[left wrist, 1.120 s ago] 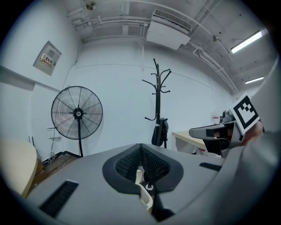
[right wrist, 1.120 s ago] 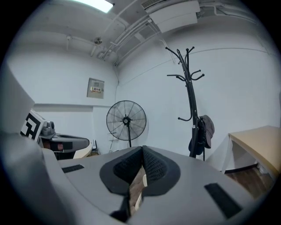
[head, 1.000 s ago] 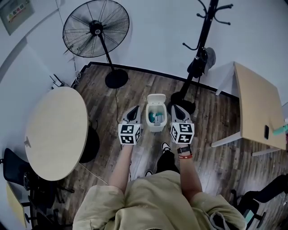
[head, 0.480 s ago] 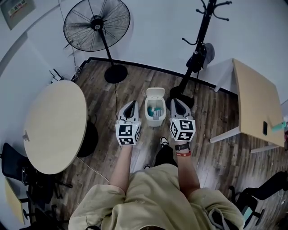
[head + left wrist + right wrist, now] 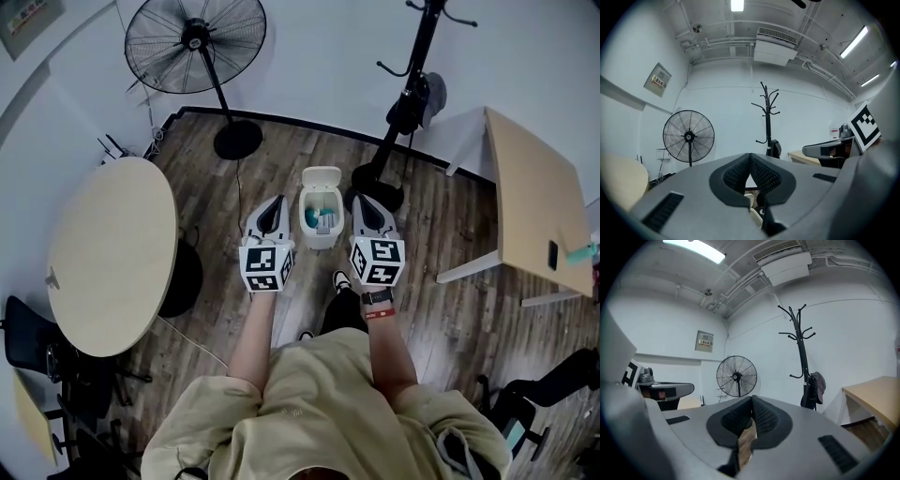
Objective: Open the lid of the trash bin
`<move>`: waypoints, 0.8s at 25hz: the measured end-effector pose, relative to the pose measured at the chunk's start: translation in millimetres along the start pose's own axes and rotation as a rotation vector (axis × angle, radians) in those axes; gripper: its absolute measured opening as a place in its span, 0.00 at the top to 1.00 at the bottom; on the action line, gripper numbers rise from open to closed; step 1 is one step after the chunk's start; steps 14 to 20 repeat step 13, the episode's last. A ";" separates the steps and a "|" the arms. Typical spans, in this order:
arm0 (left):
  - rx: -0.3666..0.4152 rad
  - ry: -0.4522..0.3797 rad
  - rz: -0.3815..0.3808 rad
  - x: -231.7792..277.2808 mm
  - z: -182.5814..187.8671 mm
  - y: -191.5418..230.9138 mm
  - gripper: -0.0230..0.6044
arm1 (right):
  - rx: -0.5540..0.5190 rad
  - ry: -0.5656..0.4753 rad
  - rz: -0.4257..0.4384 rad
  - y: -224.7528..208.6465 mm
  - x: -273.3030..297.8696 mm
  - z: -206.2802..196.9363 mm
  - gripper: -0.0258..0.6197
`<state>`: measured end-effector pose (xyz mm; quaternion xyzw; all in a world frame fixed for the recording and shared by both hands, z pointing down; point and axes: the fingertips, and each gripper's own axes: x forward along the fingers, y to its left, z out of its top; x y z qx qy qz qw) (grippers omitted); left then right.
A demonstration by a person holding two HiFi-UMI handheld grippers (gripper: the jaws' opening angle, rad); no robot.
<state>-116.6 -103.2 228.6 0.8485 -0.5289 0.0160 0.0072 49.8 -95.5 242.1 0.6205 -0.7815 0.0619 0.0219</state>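
Since the earlier frames both grippers had drifted a little up the head view, and the trash bin [image 5: 321, 241] with them, so they kept their places on either side of it; its lid [image 5: 322, 176] had stayed open, tipped back toward 12 o'clock, with something teal and grey showing inside. The bin stood on the wood floor [image 5: 450, 309] at the person's 12 o'clock, just beyond a dark shoe [image 5: 343, 281]. The left gripper [image 5: 276, 202] hung near its 9 o'clock side and the right gripper [image 5: 360, 201] near its 3 o'clock side, neither touching it; nothing lay between either gripper and the bin.

Farther out, a standing fan [image 5: 195, 37] rose at 11 o'clock and a black coat stand [image 5: 412, 84] at 1 o'clock, its base just behind the bin's right side; a round table [image 5: 111, 253] filled 9 o'clock and a rectangular table [image 5: 534, 206] 3 o'clock.

The head view showed the bin whole but not the jaw tips; each gripper view showed its own jaws pressed together at the tips with nothing held, only a small triangular gap beneath. Through that gap the left gripper view caught a pale edge, too small to name, and the right gripper view bare floorboards; both looked over the bin at the white wall, the fan, the coat stand and a ceiling air unit [image 5: 774, 47], which the head view missed.
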 end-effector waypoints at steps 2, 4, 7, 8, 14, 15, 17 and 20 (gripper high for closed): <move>-0.006 0.010 0.002 6.2 -7.9 0.4 0.92 | 0.000 0.003 0.007 -2.5 5.1 -3.7 0.94; -0.011 0.023 0.005 13.9 -16.0 -0.1 0.92 | -0.001 0.014 0.015 -7.4 11.9 -8.7 0.94; -0.026 0.042 0.008 31.0 -29.3 2.3 0.92 | -0.008 0.039 0.035 -15.7 32.8 -17.8 0.94; -0.034 0.053 0.007 38.0 -35.8 5.2 0.92 | -0.010 0.049 0.044 -17.8 43.2 -21.6 0.94; -0.074 0.172 0.013 74.7 -100.6 39.6 0.92 | -0.024 0.108 0.105 -28.6 113.1 -52.6 0.94; -0.074 0.172 0.013 74.7 -100.6 39.6 0.92 | -0.024 0.108 0.105 -28.6 113.1 -52.6 0.94; -0.074 0.172 0.013 74.7 -100.6 39.6 0.92 | -0.024 0.108 0.105 -28.6 113.1 -52.6 0.94; -0.074 0.172 0.013 74.7 -100.6 39.6 0.92 | -0.024 0.108 0.105 -28.6 113.1 -52.6 0.94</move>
